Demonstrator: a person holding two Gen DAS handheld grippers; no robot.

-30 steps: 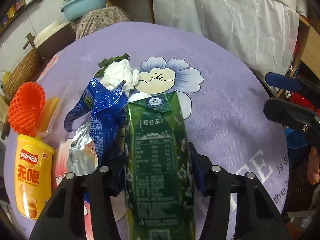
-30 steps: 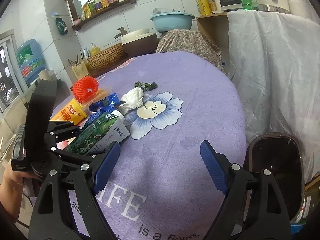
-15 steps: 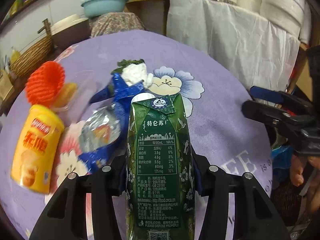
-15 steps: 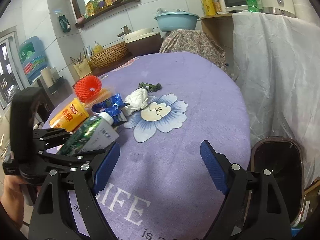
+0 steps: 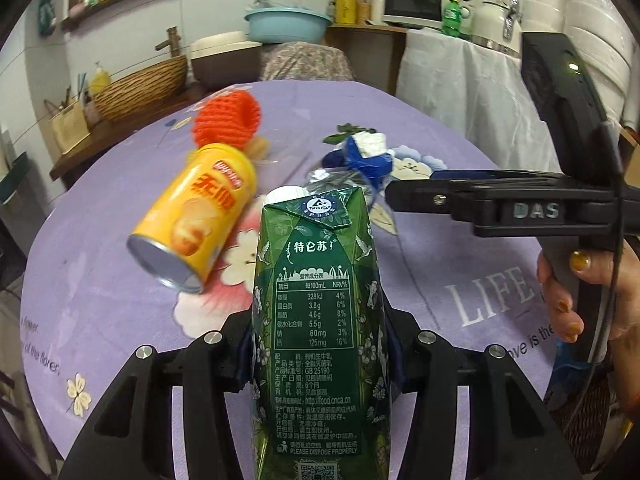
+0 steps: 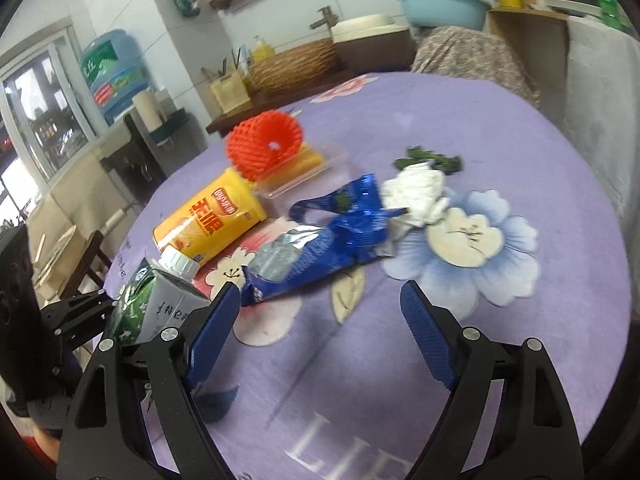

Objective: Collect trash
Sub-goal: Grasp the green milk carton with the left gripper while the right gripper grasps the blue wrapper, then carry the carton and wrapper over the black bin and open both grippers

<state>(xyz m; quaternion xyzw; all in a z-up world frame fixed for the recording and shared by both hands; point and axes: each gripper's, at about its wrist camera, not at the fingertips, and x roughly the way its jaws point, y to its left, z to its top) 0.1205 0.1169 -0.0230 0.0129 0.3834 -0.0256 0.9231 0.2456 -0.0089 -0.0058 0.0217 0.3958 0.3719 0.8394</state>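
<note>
Trash on the purple tablecloth (image 6: 520,344) is only partly gathered: the green milk carton (image 5: 318,320) sits clamped between the pads of the left gripper (image 5: 320,354), lifted clear of the cloth, while the right gripper (image 6: 320,336) hangs wide and empty over the crumpled blue foil wrapper (image 6: 320,244). My worry is the carton: it is a smooth, glossy, tapering box held low on its body, so it could lever or slide out if the wrist tips further, and its white screw cap (image 6: 179,261) says nothing about whether liquid is left inside. The wrapper looks thin, slick and springy, likely to skid or fold away from hard jaws that close on 1 edge only. Beside it the yellow chip can (image 6: 212,220) lies on its side, a rigid cylinder that would roll if nudged. The white crumpled tissue (image 6: 418,192) is soft and light, the orange foam net (image 6: 264,148) open-meshed and squashy, resting on a clear plastic tray (image 6: 308,172).
</note>
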